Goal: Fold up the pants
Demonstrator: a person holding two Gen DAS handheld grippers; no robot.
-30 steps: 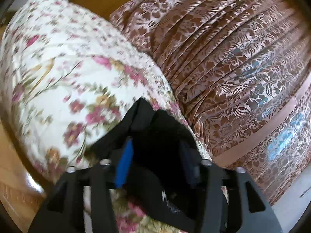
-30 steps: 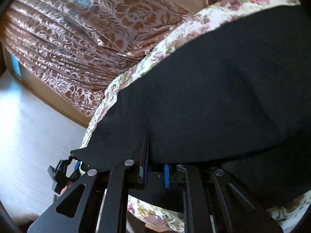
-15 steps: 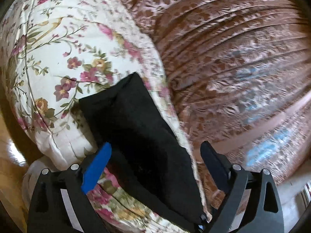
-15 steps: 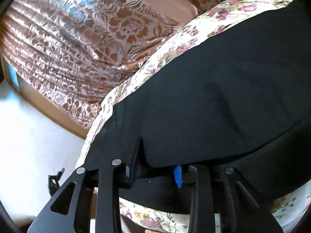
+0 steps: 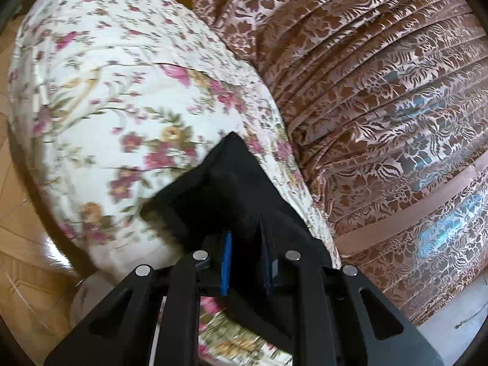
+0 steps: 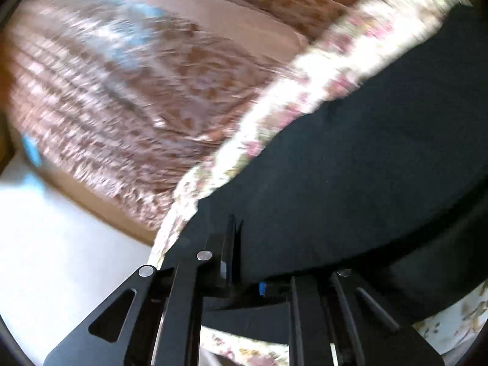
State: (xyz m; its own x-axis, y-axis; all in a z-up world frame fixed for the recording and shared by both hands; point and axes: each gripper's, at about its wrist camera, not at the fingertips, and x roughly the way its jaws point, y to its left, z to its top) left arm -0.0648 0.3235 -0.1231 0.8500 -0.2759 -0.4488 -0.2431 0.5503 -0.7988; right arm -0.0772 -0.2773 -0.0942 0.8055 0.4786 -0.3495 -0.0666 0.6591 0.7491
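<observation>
The black pants [image 6: 350, 167] lie spread over a floral quilt [image 5: 122, 97] on the bed. In the left wrist view a pointed corner of the pants [image 5: 225, 183] rises from between the fingers of my left gripper [image 5: 245, 262], which is shut on it, blue pads close together. In the right wrist view my right gripper [image 6: 247, 271] is shut on the near edge of the pants, with the cloth draped over its right finger. The view is blurred by motion.
A brown and pink brocade bedspread [image 5: 381, 106] lies beside the quilt and shows in the right wrist view [image 6: 122, 76]. Wooden floor [image 5: 18, 259] is at the lower left. A white floor or wall area [image 6: 61, 244] is at the left.
My left gripper was open half a second ago over the pants corner and has now shut on it. My right gripper stays shut on the pants edge and is moving.
</observation>
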